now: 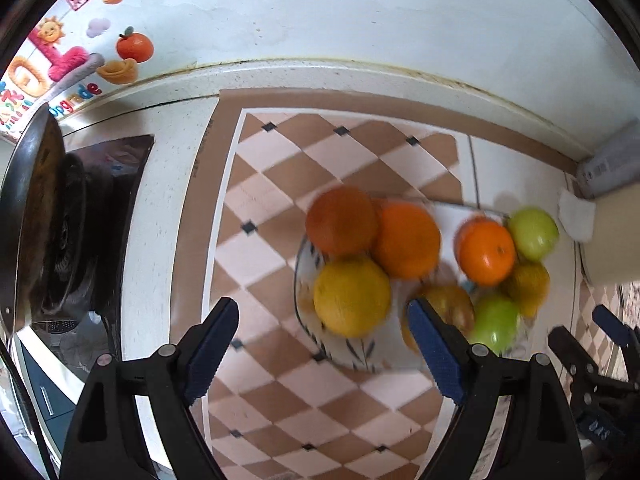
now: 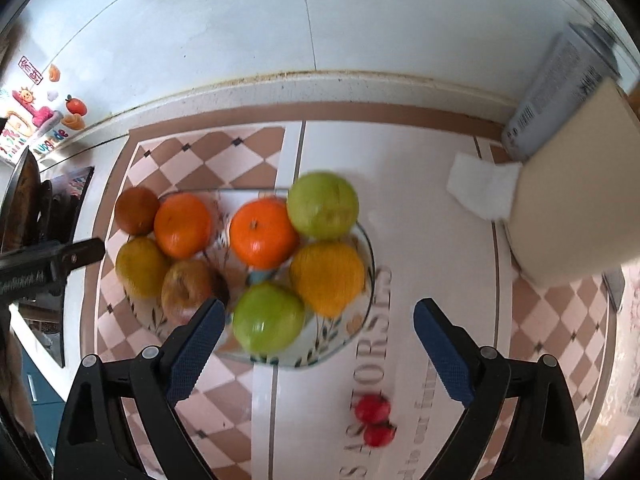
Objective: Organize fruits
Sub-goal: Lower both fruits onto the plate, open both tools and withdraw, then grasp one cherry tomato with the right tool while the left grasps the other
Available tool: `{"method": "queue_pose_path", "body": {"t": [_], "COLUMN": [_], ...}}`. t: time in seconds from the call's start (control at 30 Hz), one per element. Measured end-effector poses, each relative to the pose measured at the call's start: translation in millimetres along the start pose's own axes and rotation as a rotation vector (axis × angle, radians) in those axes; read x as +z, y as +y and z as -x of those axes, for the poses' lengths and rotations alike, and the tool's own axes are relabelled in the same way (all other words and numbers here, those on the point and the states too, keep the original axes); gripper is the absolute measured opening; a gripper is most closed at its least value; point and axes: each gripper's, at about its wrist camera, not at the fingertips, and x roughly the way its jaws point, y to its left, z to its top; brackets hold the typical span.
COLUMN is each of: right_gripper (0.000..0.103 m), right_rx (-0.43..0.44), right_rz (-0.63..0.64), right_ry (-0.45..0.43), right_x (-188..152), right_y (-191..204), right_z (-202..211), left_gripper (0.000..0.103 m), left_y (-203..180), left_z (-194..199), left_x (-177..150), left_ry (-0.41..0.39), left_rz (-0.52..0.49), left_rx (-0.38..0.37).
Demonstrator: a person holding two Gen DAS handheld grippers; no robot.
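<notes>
A glass plate (image 2: 340, 346) with a leaf print holds several fruits on a checkered mat. Among them are oranges (image 2: 262, 234), green apples (image 2: 268, 318) and a yellow citrus (image 2: 328, 274). Two small red fruits (image 2: 374, 420) lie on the mat in front of the plate. My right gripper (image 2: 320, 306) hovers open above the plate's front, nothing between its blue pads. In the left wrist view the left gripper (image 1: 322, 304) is open too, above the plate's (image 1: 352, 358) left side, over a yellow fruit (image 1: 352, 296) and touching none. The right gripper (image 1: 580, 322) shows at that view's right edge.
A dark pan (image 1: 36, 220) sits on a stove at the left. At the right stand a beige board (image 2: 572, 208), a white tissue (image 2: 480, 188) and a grey bottle (image 2: 560, 92). A white wall with stickers (image 1: 64, 60) closes the counter's back.
</notes>
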Motion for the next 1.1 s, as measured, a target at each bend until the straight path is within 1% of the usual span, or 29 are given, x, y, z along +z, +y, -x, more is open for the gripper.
{"method": "queue_pose_path", "body": {"t": [0.1, 0.23, 0.43, 0.5, 0.77, 0.9, 1.1], "right_gripper": [0.097, 0.097, 0.097, 0.097, 0.097, 0.097, 0.097], "right_rx": [0.001, 0.001, -0.006, -0.003, 0.022, 0.045, 0.079], "right_rz": [-0.016, -0.024, -0.026, -0.025, -0.006, 0.001, -0.002], "right_ry": [-0.010, -0.038, -0.097, -0.121, -0.212, -0.260, -0.310], "right_x": [-16, -34, -61, -72, -103, -118, -137], "right_y": [-2, -2, -1, 0, 12, 18, 23], "right_z": [11, 32, 69, 84, 148, 182, 222], "left_gripper": [0.086, 0.087, 0.087, 0.087, 0.087, 0.087, 0.087], "left_y": [-6, -12, -10, -8, -5, -5, -6], "left_z": [12, 29, 66, 81, 136, 163, 190], "left_x": [-24, -48, -81, -92, -126, -142, -164], "left_ry": [-0.023, -0.062, -0.134, -0.170, -0.258, -0.303, -0.346], "left_rz": [-0.020, -0.038, -0.035, -0.035, -0.040, -0.047, -0.068], "left_rx": [0.007, 0.008, 0.002, 0.003, -0.035, -0.038, -0.039]}}
